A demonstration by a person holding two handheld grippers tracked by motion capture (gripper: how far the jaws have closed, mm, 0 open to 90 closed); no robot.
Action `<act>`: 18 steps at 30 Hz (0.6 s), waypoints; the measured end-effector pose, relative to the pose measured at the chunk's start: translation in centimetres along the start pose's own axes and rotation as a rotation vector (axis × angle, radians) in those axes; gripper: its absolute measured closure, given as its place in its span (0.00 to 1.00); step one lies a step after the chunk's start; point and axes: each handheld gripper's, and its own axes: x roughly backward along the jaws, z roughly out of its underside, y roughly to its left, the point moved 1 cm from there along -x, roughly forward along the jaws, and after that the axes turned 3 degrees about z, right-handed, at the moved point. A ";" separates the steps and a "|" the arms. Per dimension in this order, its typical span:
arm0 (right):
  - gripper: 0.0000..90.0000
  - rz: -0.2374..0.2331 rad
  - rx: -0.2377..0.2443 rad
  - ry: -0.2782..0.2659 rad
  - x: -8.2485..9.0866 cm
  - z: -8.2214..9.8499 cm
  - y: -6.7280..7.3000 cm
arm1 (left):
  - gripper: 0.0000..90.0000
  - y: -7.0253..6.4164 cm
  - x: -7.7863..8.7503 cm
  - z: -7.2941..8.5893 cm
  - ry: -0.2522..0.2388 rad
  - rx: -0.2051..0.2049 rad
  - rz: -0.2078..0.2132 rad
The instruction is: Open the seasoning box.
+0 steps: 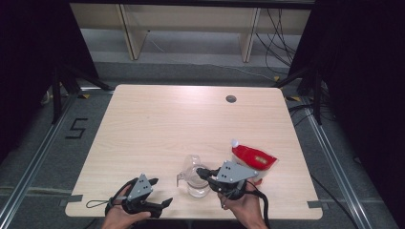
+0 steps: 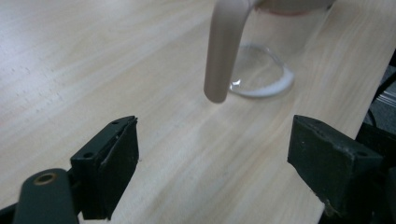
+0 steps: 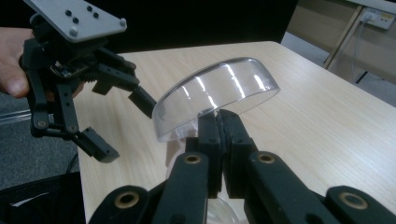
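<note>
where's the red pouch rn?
In the high view the red pouch lies on the table near its front right corner, just right of the clear jug and beyond the right gripper.

Far and left parts of the desk (image 1: 157,124) are lying open, easy passage. Near right is crowding: jug (image 1: 195,179) sitting beside the red pouch (image 1: 250,160), right gripper (image 1: 203,172) blocking the jug's rim. Left gripper (image 1: 160,191) is sitting just left of the jug, bare desk between them.
</note>
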 end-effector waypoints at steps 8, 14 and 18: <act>0.99 -0.024 -0.011 -0.001 -0.7 -0.8 0.8 | 0.18 0.3 0.8 0.3 -0.023 0.038 -0.029; 0.99 -0.055 0.027 -0.005 -1.7 -1.2 1.4 | 0.18 0.8 1.3 0.5 -0.025 0.033 -0.046; 0.98 -0.082 0.029 -0.001 -2.3 -1.3 2.0 | 0.18 0.6 1.3 0.3 -0.064 0.060 -0.052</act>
